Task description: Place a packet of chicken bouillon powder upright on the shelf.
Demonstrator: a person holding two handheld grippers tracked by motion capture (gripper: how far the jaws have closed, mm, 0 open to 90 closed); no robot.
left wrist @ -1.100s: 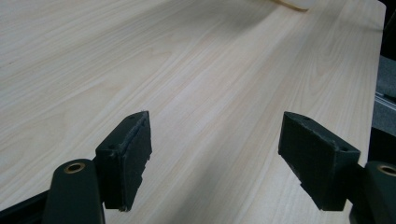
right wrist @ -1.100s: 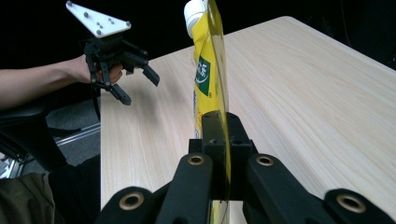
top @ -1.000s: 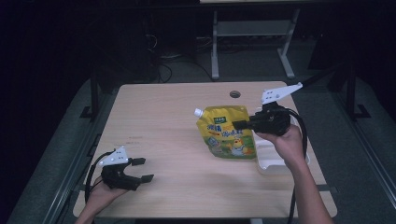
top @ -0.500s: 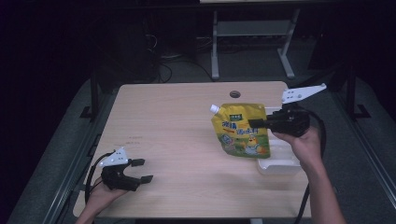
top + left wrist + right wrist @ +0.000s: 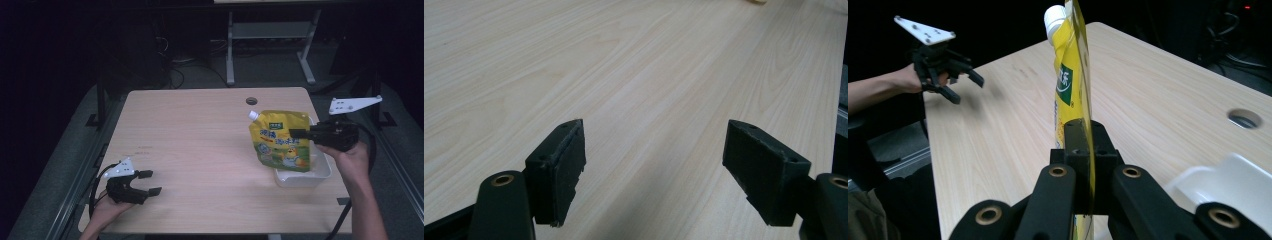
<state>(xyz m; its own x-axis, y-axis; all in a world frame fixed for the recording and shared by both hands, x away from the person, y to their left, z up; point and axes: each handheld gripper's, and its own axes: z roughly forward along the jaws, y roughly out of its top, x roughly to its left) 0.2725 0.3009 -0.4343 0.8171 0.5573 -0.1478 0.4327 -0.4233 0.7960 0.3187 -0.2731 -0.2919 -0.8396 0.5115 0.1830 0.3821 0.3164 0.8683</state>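
The pouch hung upright in my right gripper, its white cap at the top corner and its long axis running from cap down to the bottom edge. That edge sat over the near rim of the white tray at the right side of the counter. My right fingers were clamped flat on the pouch's side edge, partway down it, so the pouch lay straight ahead of them, and I saw it edge-on as a thin yellow blade. The printed face was turned toward my side of the counter.

As I judged it, the coming move turned on the tray lying directly below and a little to the right of the pouch: lowering it would bring the bottom edge into the tray, if the pouch stayed upright and did not swing.

My left gripper rested low at the near left corner, well apart from the pouch, its fingers spread wide over bare wood and holding nothing. The right hand was clearly the nearer one.
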